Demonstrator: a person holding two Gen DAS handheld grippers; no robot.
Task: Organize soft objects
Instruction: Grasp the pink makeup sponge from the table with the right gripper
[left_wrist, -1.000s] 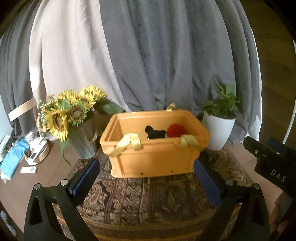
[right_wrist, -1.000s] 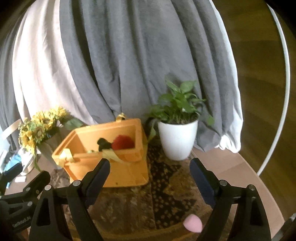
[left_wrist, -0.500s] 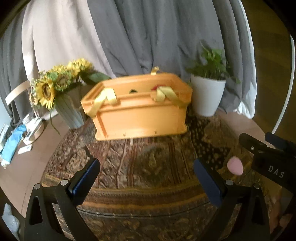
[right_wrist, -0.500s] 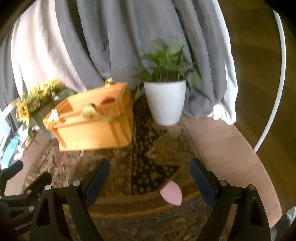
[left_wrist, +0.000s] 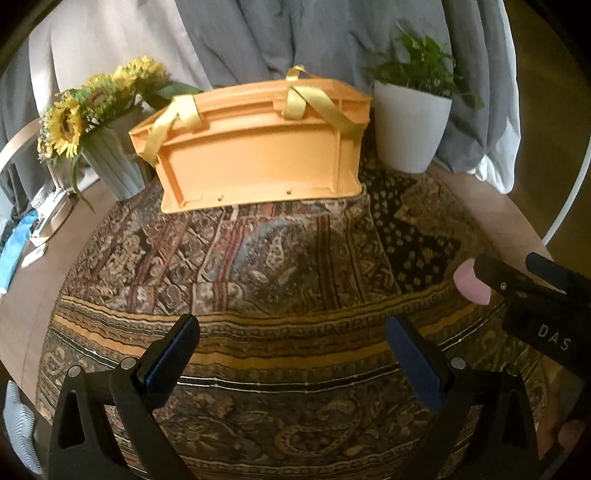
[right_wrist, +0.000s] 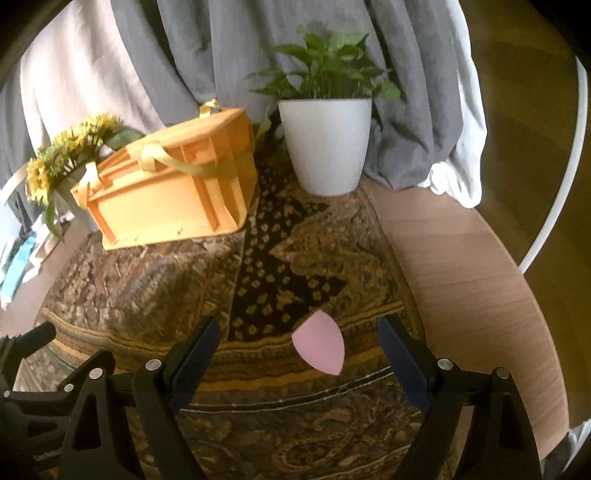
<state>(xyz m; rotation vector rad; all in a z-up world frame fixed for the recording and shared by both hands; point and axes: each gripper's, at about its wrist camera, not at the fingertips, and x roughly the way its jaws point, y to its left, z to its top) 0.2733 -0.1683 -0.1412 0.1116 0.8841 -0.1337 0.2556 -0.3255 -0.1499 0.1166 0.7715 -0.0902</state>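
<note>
Right now the small pink teardrop-shaped sponge (right_wrist: 319, 347) lies on the dark patterned paisley rug (right_wrist: 155, 280), just ahead of the right gripper (right_wrist: 297, 356) and between its wide-apart, empty jaws, nearer the right finger. Its pointed end faces the camera. The left gripper (left_wrist: 291, 354), also spread and empty, sits farther off, so the right hand is better placed to grab.

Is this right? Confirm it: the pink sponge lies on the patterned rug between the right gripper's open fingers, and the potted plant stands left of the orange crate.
One error: the potted plant stands right of the orange crate, as the right wrist view shows.
</note>
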